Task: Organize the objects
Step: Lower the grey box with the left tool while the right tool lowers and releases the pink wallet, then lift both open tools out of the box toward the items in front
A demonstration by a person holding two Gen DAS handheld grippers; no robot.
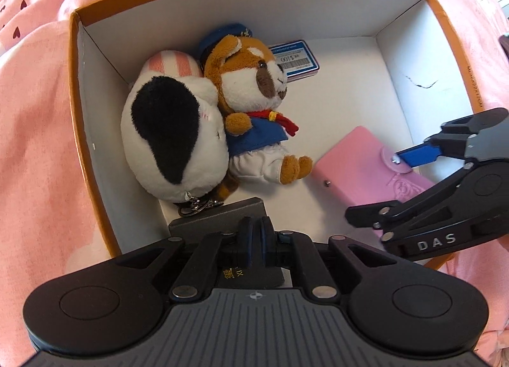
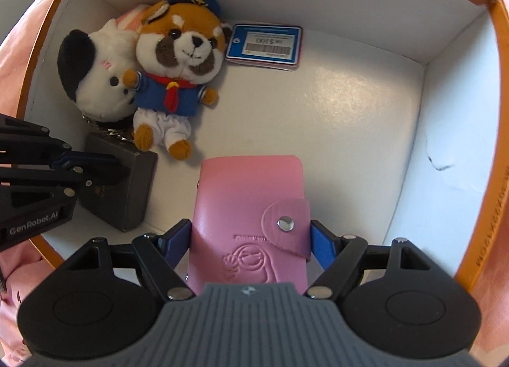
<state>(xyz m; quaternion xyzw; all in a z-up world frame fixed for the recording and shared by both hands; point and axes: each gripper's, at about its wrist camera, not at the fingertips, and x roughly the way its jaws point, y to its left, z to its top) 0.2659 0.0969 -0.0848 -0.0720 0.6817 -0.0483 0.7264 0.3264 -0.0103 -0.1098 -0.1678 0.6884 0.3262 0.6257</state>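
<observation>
A box (image 1: 445,17) with orange outside and white inside is seen from above, resting on pink bedding (image 1: 38,87). Most of the sorting appears done, since five things are already within its walls.

In the far left corner a white plush (image 1: 168,131) with a black patch is lodged, and a fox plush (image 2: 178,80) in a sailor suit is leaned against it. A pink wallet (image 2: 251,224) is held low over the floor by the near edge, right of middle; whether it rests on the floor cannot be told. A dark case (image 2: 127,182) is stood on edge at the near left, touching the key rings of the plush toys. A blue card (image 2: 265,42) is laid flat against the far wall.

The left gripper (image 1: 254,236) is pointed down, its fingers pinched on the top edge of the dark case. The right gripper (image 2: 249,239) has its fingers spread wide across the wallet, one blue pad at each long side, apparently gripping it.

What seems left is for both things to be set down and released. No further loose things are visible outside the box.
</observation>
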